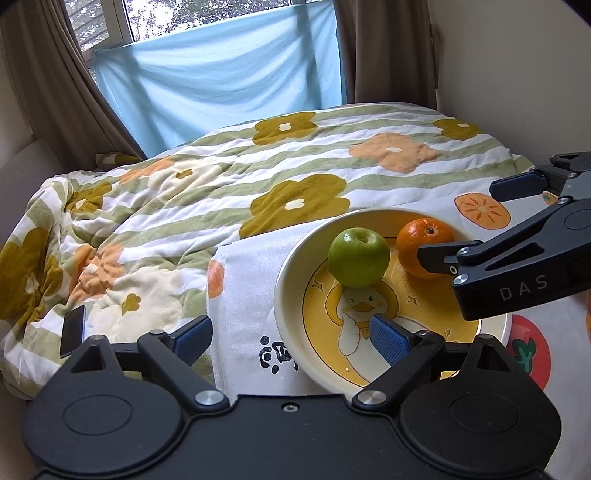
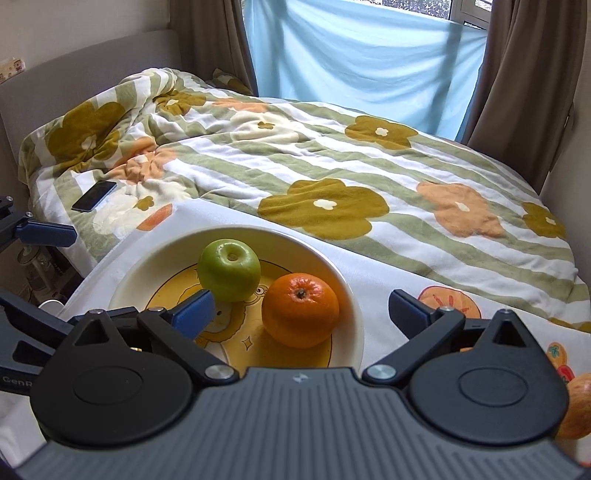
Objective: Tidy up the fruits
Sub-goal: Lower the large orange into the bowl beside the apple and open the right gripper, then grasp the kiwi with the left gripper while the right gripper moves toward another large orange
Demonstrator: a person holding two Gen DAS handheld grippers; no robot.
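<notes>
Glossy green apple [image 2: 229, 269] beside orange [image 2: 300, 310] in duck-print bowl [image 2: 347, 295]

plate [image 2: 347, 295]: on cloth [image 2: 373, 266], cloth on bed quilt [image 2: 332, 155] | apple [image 2: 229, 269]: in plate, far left part | orange [image 2: 300, 310]: in plate, just right of apple, nearer the camera | phone [image 2: 94, 196]: on quilt, well left of and behind plate | second apple [image 2: 576, 406]: on cloth, right of plate, near side

A home bedroom is shown. A bed [image 2: 369, 192] is covered by a flowered, green-striped quilt [image 1: 207, 192], a phone [image 2: 94, 196] is left on it, and a curtained window [image 1: 110, 26] is seen behind.
</notes>
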